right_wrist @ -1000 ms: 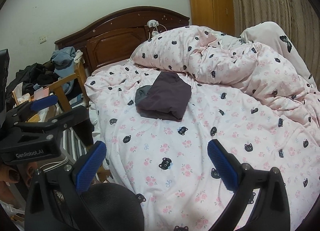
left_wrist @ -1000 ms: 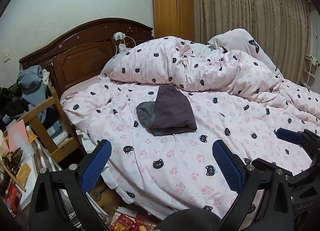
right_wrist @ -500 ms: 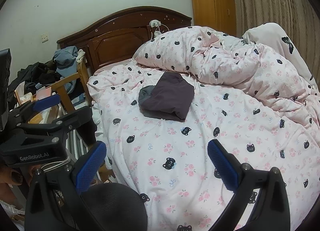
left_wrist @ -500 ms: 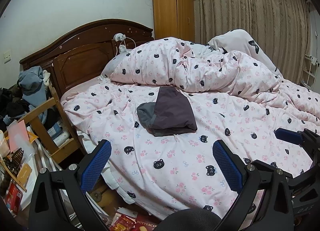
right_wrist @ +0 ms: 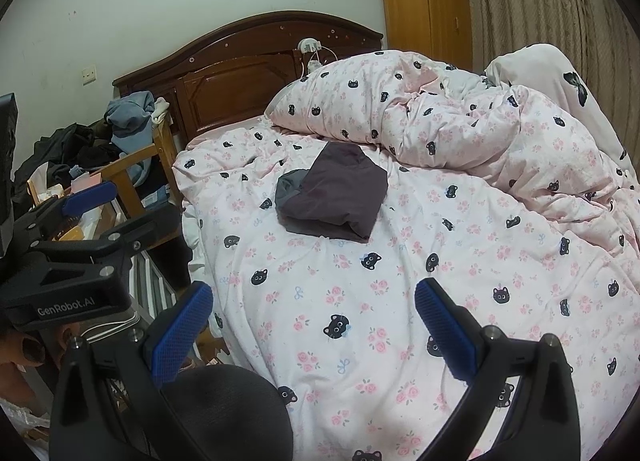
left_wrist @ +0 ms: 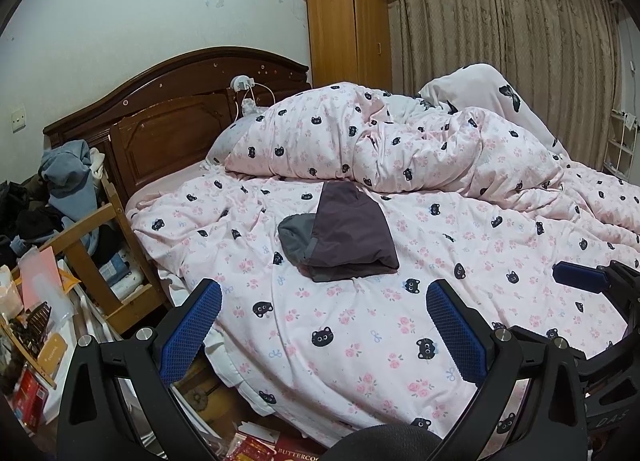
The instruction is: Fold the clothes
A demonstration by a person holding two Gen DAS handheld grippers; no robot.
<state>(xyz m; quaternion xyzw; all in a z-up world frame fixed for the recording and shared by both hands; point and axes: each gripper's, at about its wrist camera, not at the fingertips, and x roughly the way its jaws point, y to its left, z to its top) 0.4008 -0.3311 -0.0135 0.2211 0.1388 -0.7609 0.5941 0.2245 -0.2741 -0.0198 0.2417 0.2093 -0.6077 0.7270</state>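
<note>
You hold the left gripper [left_wrist: 322, 319] and the right gripper [right_wrist: 314, 319] with fingers spread wide, pinching nothing — both hang over the near edge of the bed cover [left_wrist: 360, 341]. The folded dark garment [left_wrist: 344, 231] lies flat at 12 o'clock, well apart from both.

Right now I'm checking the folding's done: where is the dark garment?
The dark folded garment lies mid-bed on the cat-print sheet, just before the bunched duvet, ahead of both open tools.
</note>
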